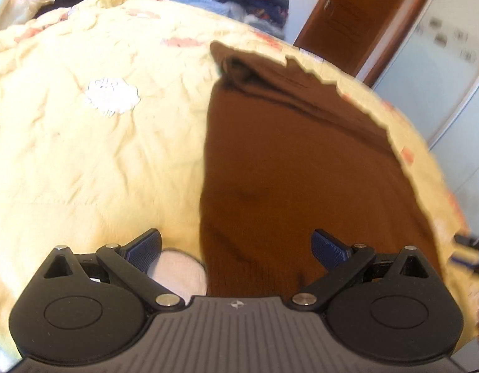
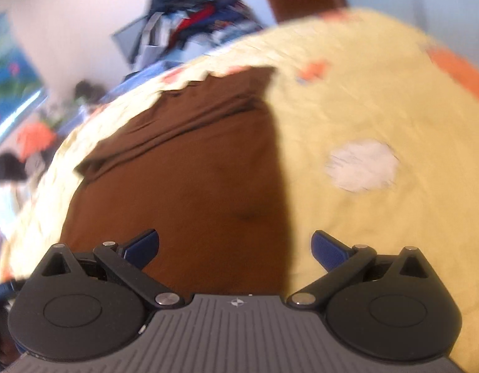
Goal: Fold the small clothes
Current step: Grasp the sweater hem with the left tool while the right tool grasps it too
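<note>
The left gripper point(image 1: 236, 248) fills the bottom of its frame, its blue-padded fingers point(image 1: 144, 248) spread wide with nothing between them. The right gripper point(image 2: 234, 248) sits likewise along the lower edge of its frame, fingers point(image 2: 328, 248) wide apart and empty.

We record: brown garment point(image 1: 289, 161), plain, no print. Pale yellow quilt point(image 1: 84, 155) with white sheep patch point(image 1: 111, 94) and orange-pink patches. Left gripper point(image 1: 236, 250) black, dark blue textured pads point(image 1: 329, 248). Far door point(image 1: 357, 9) reddish-brown wood.
</note>
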A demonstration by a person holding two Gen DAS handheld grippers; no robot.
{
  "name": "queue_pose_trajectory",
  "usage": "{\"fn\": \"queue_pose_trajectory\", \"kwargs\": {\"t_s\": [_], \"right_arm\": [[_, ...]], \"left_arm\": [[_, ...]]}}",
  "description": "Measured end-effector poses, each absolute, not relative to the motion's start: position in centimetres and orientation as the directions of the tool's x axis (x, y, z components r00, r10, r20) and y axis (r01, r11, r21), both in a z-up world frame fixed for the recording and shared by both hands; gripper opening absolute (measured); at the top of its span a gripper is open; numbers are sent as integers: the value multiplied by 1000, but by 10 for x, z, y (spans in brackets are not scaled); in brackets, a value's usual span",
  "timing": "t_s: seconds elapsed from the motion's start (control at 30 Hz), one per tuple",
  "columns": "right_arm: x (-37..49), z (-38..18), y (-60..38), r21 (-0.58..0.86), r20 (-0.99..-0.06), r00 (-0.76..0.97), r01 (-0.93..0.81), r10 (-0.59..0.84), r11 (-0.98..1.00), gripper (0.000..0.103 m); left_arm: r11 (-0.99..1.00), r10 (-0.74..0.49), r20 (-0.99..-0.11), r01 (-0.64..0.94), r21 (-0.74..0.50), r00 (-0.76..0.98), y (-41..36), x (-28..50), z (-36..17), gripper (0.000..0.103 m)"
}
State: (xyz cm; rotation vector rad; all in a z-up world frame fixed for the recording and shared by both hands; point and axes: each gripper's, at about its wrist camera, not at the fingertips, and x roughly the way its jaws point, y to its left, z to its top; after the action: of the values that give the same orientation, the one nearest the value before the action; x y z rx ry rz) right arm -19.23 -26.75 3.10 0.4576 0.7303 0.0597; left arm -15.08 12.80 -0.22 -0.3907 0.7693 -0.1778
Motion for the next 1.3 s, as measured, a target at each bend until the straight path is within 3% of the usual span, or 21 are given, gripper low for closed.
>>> {"fn": "queue_pose_trajectory", "kwargs": {"t_s": [0.07,0.17,0.23,0.43,0.67,0.77,0.9,0.97,1.0,1.03,1.07,1.1,1.3], "right_arm": [[-184,20,-286,513,-657,692,119,299,850,103],[-178,10,-299,668,-598,640,64,483,741,103],[-171,2,-303,758,-552,588,59,591,649,103],[-158,-7,-292,822,-515,485,45,707,567,103],[-162,-5,-288,833,-501,477,40,723,551,99],[-162,-5,-290,835,-499,476,38,725,549,98],[-161,-4,-291,813,-521,490,37,699,581,81],[-163,-6,-291,803,-529,500,36,685,594,67],[-164,-8,-292,798,-537,502,42,678,601,53],[-165,-11,-293,791,-548,501,50,669,610,36],[-165,-14,-295,783,-561,499,60,661,619,27],[-165,-17,-297,778,-570,497,72,654,624,16],[-178,3,-305,759,-550,545,9,633,651,13]], "left_arm": [[850,-410,-609,42,-525,679,136,-147,-4,103],[627,-669,-489,70,-776,560,151,-137,-22,103],[536,-725,-436,39,-843,533,157,-133,-32,103],[481,-771,-424,-1,-877,475,161,-122,-34,103],[612,-677,-514,15,-791,527,168,-118,-17,103],[609,-701,-524,23,-793,483,161,-111,-21,103],[636,-707,-537,82,-767,460,139,-112,-19,101],[666,-687,-563,90,-740,460,136,-115,-18,82],[682,-674,-579,84,-727,459,136,-115,-17,72],[698,-662,-607,68,-712,440,136,-114,-19,38],[715,-647,-636,46,-698,420,137,-113,-22,17],[726,-635,-652,29,-687,414,140,-113,-24,13],[806,-555,-688,99,-583,467,149,-126,4,8]]}}
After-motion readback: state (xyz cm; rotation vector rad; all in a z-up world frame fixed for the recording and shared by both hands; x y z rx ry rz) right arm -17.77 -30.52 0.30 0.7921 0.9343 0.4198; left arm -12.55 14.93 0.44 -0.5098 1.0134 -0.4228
